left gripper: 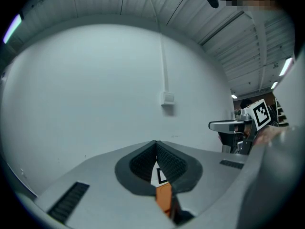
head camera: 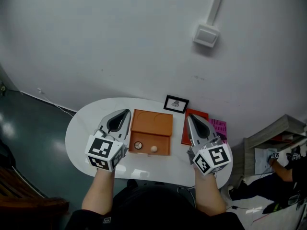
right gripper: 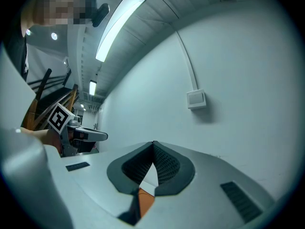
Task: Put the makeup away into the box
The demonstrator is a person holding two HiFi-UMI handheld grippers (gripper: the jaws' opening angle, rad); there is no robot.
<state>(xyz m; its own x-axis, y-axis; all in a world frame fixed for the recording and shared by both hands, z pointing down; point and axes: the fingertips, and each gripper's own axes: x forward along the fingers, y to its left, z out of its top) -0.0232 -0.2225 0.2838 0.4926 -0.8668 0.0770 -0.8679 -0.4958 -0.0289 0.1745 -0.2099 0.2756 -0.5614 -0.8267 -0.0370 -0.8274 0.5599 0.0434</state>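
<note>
1. White oval table (head camera: 81,128): fills the middle of the head view and carries everything below.
2. Orange box (head camera: 152,123): sits at the table's centre, with a lower tray section along its 6 o'clock edge.
3. Left gripper (head camera: 126,113): lies at 9 o'clock of the box, pointing level toward 12, jaws pressed together on nothing.
4. Right gripper (head camera: 188,117): lies at 3 o'clock of the box, also level, jaws closed tip to tip and empty.
5. Red book (head camera: 200,114) and pink book (head camera: 219,126): lie side by side at 3 o'clock, partly under the right gripper.
6. Small framed picture (head camera: 176,103): stands at 1 o'clock, just behind the box.
7. Makeup: a round compact (head camera: 138,145) and a pale ball (head camera: 153,148), side by side in the tray section.
</note>
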